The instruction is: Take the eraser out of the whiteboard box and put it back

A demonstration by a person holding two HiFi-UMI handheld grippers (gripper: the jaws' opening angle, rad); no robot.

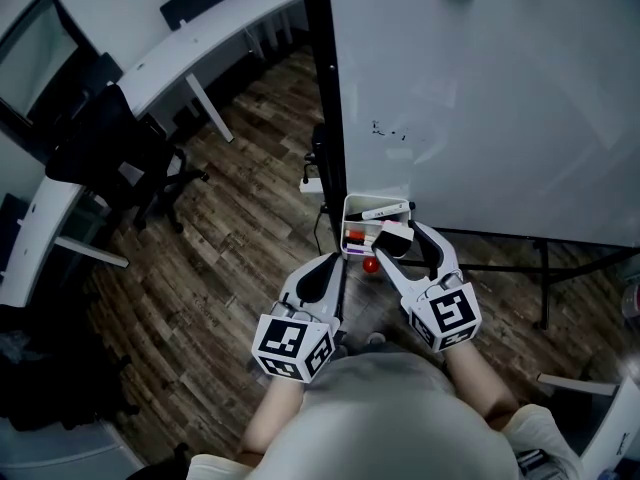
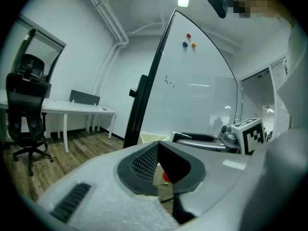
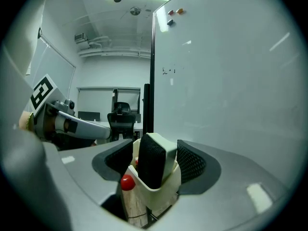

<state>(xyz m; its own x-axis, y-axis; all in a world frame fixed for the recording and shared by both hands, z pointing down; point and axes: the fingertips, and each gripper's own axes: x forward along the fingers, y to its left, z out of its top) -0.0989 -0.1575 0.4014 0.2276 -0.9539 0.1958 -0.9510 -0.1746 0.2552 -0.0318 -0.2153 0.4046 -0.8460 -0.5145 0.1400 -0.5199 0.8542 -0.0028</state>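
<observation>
Black-and-white block eraser (image 3: pixel 151 166) is seated upright in the cream plastic whiteboard box (image 3: pixel 161 189)
The right tool (image 3: pixel 155 154) is spread wide around it without contact; the left tool (image 2: pixel 159 150) is closed, empty, near the box. It could be tipped out if caught by a jaw on withdrawal.

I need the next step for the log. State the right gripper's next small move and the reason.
Probably draw the right gripper straight back from the box. Its jaws stand apart on either side of the eraser without pressing it, and the eraser stands inside the box, so it looks put back.
</observation>
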